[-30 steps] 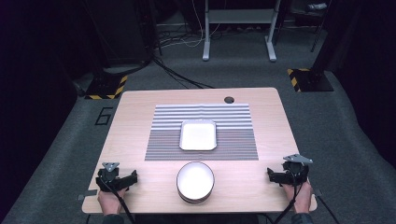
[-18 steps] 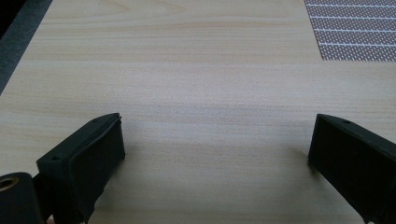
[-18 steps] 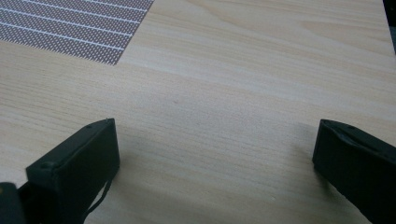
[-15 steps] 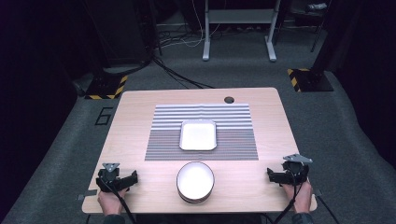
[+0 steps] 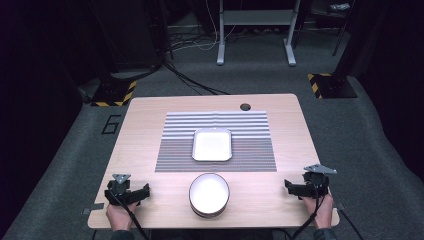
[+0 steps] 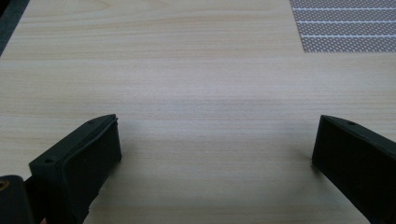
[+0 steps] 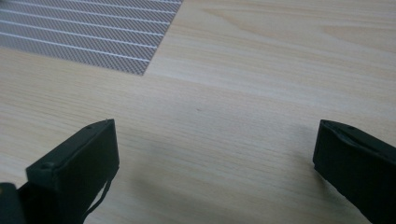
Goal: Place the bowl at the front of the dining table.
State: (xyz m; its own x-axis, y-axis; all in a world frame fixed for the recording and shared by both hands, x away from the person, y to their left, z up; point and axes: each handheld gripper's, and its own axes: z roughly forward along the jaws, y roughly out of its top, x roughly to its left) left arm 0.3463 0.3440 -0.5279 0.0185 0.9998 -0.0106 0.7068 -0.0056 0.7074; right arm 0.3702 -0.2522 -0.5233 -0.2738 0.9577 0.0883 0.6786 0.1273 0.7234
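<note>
We hold two tools, one in each hand, and both rest low at the near edge of the tabletop [image 5: 150,130]. Our left tool [image 5: 146,192] sits at the near left corner with its jaws spread wide; in the left gripper view [image 6: 215,144] the two black jaws stand far apart with nothing but bare wood between them, gripping nothing. Our right tool [image 5: 287,186] sits at the near right corner, and in the right gripper view [image 7: 215,144] its jaws are likewise wide apart over bare wood, holding nothing. Whether the jaw tips actually touch the wood we cannot tell. In the high view each tool points inward, toward the middle of the near edge. Between them, well apart from either, stands one round white bowl [image 5: 209,194], close to the near edge and roughly centred. Whether it is a single bowl or a stack we cannot tell, though its side looks layered. Just beyond the bowl lies one grey striped mat [image 5: 170,150], a corner of which shows in each gripper view. On the mat, near its middle, sits one white rectangular tray [image 5: 212,145] with rounded corners, its inside bare. At the far edge of the tabletop we count one round cable hole [image 5: 245,106].
</note>
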